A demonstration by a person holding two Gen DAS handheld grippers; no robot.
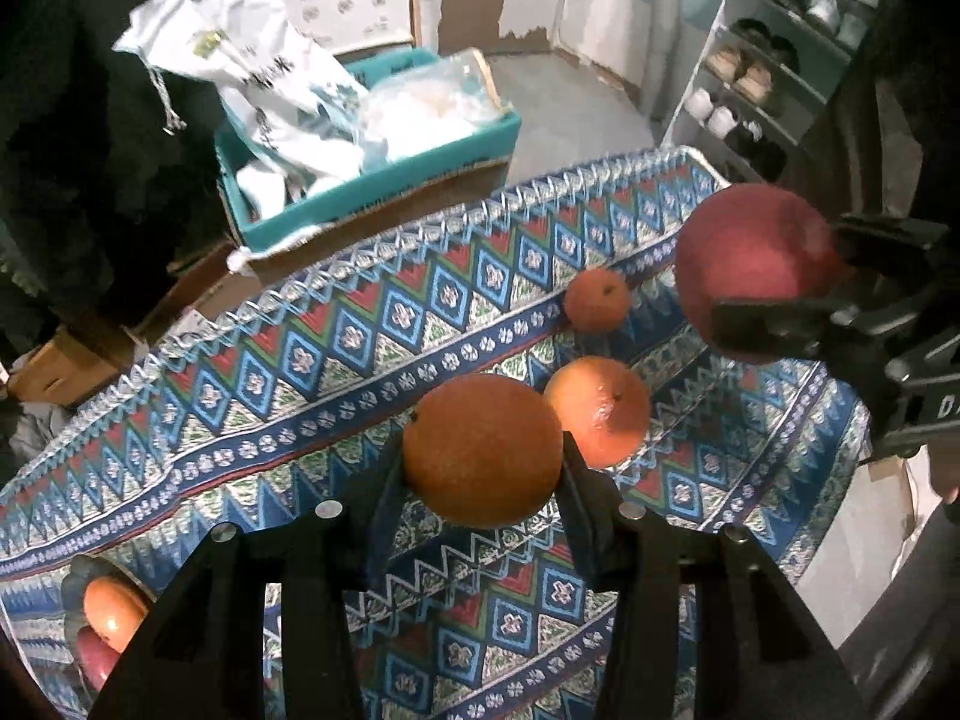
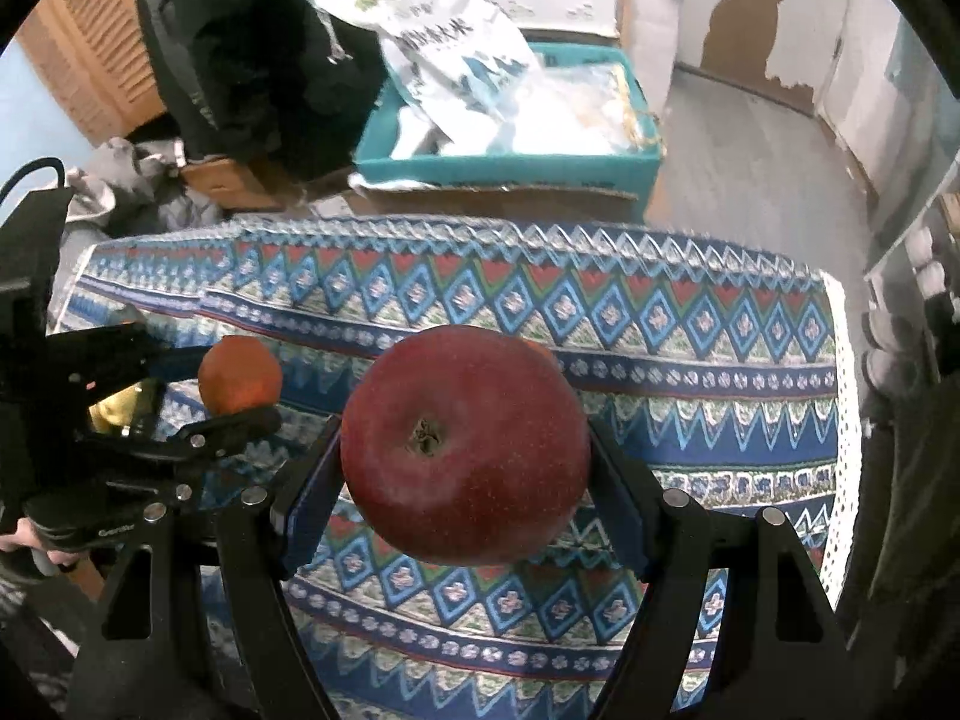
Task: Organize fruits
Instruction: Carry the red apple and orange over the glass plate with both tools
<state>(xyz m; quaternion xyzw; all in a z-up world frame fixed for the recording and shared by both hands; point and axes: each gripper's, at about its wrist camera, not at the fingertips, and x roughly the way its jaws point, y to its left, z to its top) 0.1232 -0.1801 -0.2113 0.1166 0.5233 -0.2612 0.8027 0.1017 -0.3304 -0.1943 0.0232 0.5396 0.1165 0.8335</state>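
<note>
My left gripper (image 1: 480, 456) is shut on an orange (image 1: 483, 450) and holds it above the patterned tablecloth (image 1: 312, 372). My right gripper (image 2: 465, 450) is shut on a red apple (image 2: 465, 444), also held above the cloth; it shows in the left wrist view (image 1: 774, 276) at the right with the apple (image 1: 750, 258). Two more oranges lie on the cloth, one near (image 1: 597, 411) and one farther back (image 1: 597, 300). A bowl (image 1: 75, 585) at the lower left holds an orange (image 1: 111, 609) and a red fruit (image 1: 96, 657). The left gripper with its orange (image 2: 240, 375) shows in the right wrist view.
A teal box (image 1: 372, 180) with white plastic bags stands beyond the table's far edge (image 1: 360, 252). A shoe rack (image 1: 774, 78) stands at the right. Cardboard boxes (image 1: 54, 366) sit on the floor at the left. Something yellow (image 2: 120, 408) lies behind the left gripper.
</note>
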